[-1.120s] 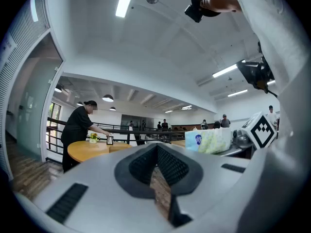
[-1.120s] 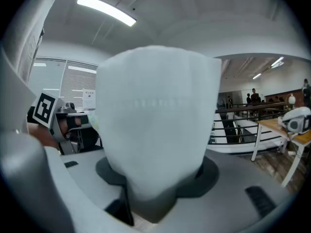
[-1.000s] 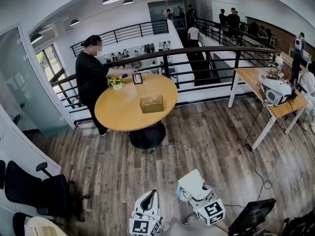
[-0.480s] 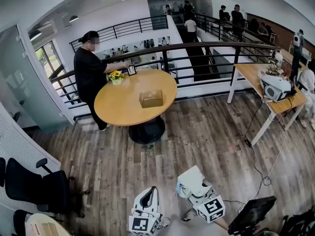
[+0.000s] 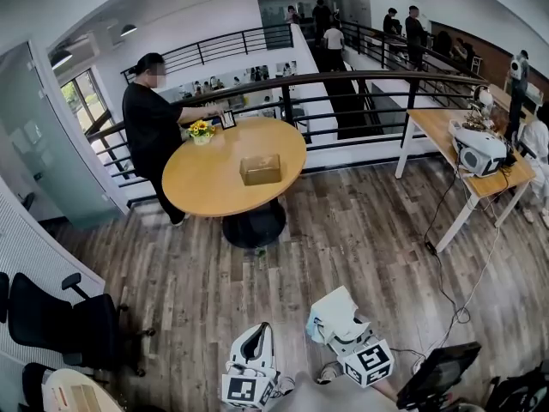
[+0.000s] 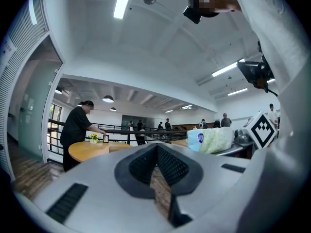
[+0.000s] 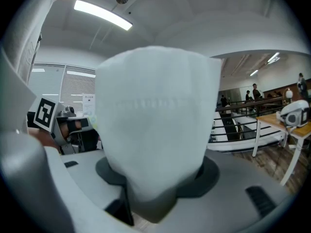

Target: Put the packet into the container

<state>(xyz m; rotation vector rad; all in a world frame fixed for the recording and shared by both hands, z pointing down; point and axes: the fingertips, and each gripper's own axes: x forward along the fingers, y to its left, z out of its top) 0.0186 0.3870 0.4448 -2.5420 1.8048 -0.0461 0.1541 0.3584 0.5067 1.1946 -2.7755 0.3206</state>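
Note:
A white soft packet fills the right gripper view, and my right gripper is shut on it, low in the head view and far from the table. The packet also shows at the right of the left gripper view. The container, a brown open box, sits in the middle of a round wooden table across the room. My left gripper hangs beside the right one. Its jaws stand together with nothing between them, and its fingertips point toward the table.
A person in black stands at the table's far left side, by a small flower pot and a picture frame. A railing runs behind. A desk with equipment stands at the right, and cables trail on the wood floor. Office chairs are at the left.
The table and box have drifted slightly up and left in the head view. Both grippers stay low in the frame, the packet still held in the right one.

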